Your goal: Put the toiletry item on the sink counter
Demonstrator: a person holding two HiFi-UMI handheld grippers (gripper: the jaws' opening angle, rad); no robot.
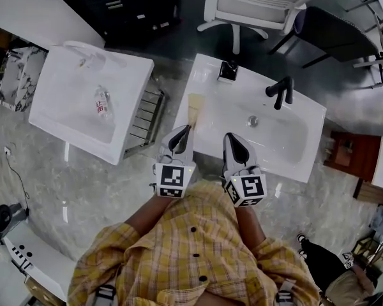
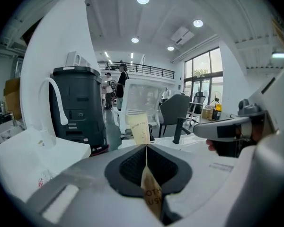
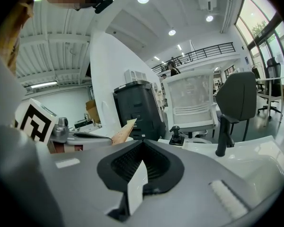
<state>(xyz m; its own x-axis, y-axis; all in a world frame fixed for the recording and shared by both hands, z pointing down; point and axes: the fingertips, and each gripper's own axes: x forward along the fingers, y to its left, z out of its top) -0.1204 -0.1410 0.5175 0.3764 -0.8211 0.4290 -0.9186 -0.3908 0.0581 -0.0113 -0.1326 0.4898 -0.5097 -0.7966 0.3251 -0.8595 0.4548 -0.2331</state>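
Note:
A thin tan sachet [image 1: 194, 107] with dark print is clamped in my left gripper [image 1: 186, 130], which is shut on it. The sachet sticks out forward over the left rim of the white sink counter [image 1: 207, 81]. In the left gripper view the sachet [image 2: 139, 128] stands on edge between the closed jaws of the left gripper [image 2: 146, 146]. My right gripper [image 1: 233, 139] hovers beside it over the counter's front edge. Its jaws meet in the right gripper view [image 3: 143, 143], with a thin white flat slip [image 3: 136, 188] pinched between them.
A black faucet [image 1: 281, 93] and a black soap dispenser [image 1: 228, 70] stand at the back of the counter. To the left is a second white sink [image 1: 57, 88] with a bottle [image 1: 102, 104] in it and a metal rack [image 1: 145, 116]. A white chair [image 1: 255, 5] stands behind.

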